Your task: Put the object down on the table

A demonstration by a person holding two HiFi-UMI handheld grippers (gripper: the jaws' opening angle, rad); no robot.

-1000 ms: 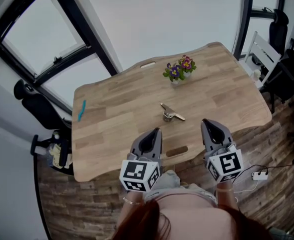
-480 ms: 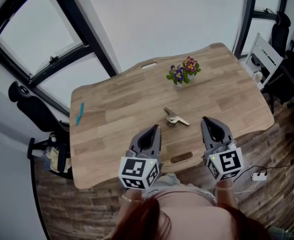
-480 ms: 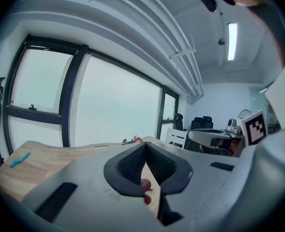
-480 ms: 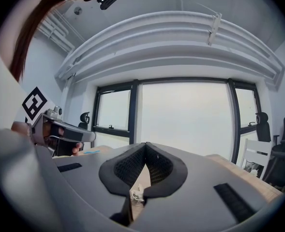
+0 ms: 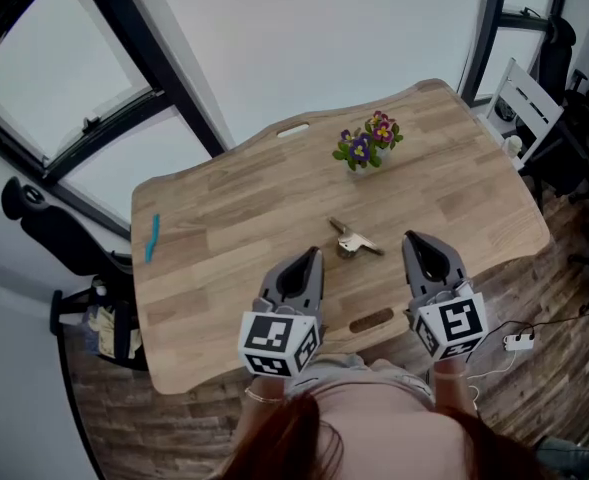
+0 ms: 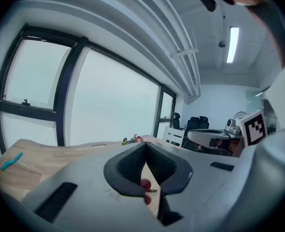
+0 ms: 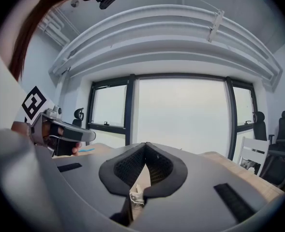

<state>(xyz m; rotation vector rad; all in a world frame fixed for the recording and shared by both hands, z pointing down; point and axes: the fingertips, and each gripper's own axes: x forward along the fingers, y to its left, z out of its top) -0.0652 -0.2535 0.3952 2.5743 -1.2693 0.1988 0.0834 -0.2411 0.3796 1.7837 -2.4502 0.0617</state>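
Note:
A small metal object (image 5: 352,240), like a bunch of keys, lies on the wooden table (image 5: 234,218) near its middle. My left gripper (image 5: 310,258) hovers over the table's near edge, just left of the object, shut with nothing in it. My right gripper (image 5: 411,241) is held to the object's right, also shut and empty. In the left gripper view the jaws (image 6: 145,147) meet at their tips. The right gripper view shows its jaws (image 7: 145,146) touching too, and a bit of pale metal object (image 7: 136,195) shows through the gap below them.
A pot of purple and pink flowers (image 5: 366,142) stands at the table's far side. A blue item (image 5: 152,238) lies at the left edge. A slot (image 5: 371,320) is cut near the front edge. A white chair (image 5: 527,108) stands right, a black chair (image 5: 44,223) left.
Both grippers hold the same place and stay shut. Only the head view has drifted a little, so the table and the object sit slightly lower in it.

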